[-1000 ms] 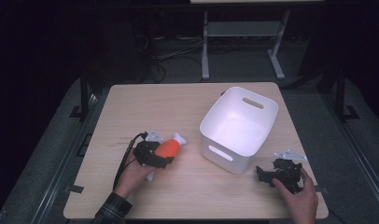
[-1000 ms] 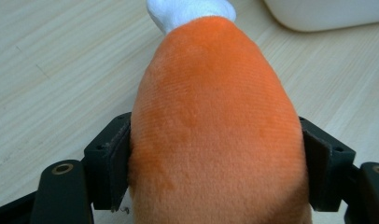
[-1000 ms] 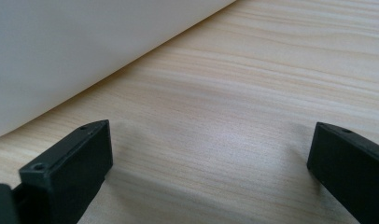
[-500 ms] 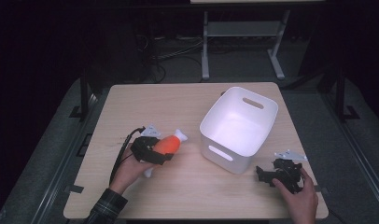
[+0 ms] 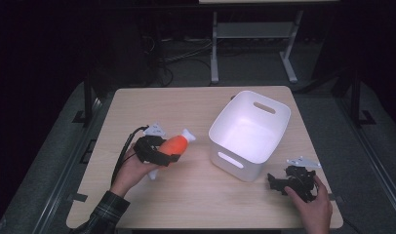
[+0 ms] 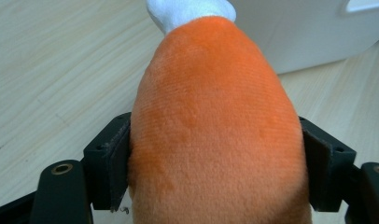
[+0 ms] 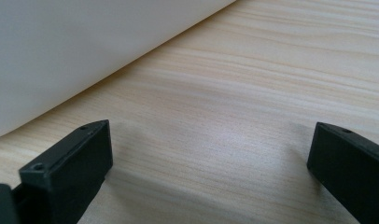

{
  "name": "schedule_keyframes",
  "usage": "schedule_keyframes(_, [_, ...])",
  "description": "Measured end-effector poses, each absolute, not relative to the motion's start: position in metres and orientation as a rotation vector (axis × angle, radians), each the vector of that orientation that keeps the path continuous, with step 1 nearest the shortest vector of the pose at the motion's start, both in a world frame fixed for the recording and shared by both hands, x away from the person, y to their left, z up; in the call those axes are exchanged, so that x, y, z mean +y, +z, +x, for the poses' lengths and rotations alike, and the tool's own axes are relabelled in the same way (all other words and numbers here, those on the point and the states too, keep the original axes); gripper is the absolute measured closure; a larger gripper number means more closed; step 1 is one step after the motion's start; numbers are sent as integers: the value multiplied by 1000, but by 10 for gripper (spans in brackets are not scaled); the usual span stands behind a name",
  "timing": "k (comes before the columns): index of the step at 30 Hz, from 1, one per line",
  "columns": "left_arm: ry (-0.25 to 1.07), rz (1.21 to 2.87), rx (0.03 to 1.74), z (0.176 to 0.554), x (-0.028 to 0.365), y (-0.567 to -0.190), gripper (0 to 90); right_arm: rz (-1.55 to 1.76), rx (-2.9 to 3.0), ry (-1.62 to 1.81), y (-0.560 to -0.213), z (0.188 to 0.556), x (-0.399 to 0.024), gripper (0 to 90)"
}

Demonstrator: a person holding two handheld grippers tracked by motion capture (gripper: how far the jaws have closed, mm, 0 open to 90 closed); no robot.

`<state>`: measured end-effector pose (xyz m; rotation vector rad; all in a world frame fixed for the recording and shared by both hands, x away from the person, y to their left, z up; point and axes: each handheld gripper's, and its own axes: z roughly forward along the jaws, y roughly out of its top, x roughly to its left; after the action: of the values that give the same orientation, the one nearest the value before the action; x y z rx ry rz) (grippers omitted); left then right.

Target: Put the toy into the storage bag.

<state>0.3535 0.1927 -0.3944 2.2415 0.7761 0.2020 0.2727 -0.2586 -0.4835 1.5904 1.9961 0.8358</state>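
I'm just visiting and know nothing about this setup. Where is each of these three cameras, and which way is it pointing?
High view: fixed above the person's side, looking forward and down on the wooden table; both forearms, left gripper, right gripper.
Left gripper view: rides the left gripper, looking along its jaws, closed on an orange plush toy.
Right gripper view: rides the right gripper, low over the table, jaws apart, facing the white bin.
Shared: the high and left gripper views both show the toy and bin.
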Motion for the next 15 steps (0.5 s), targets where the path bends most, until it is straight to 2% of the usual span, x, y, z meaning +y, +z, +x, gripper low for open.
schedule_keyframes(15, [169,2223,733,362,190,-370,232,1591,1996,837,-484,273,-259,0])
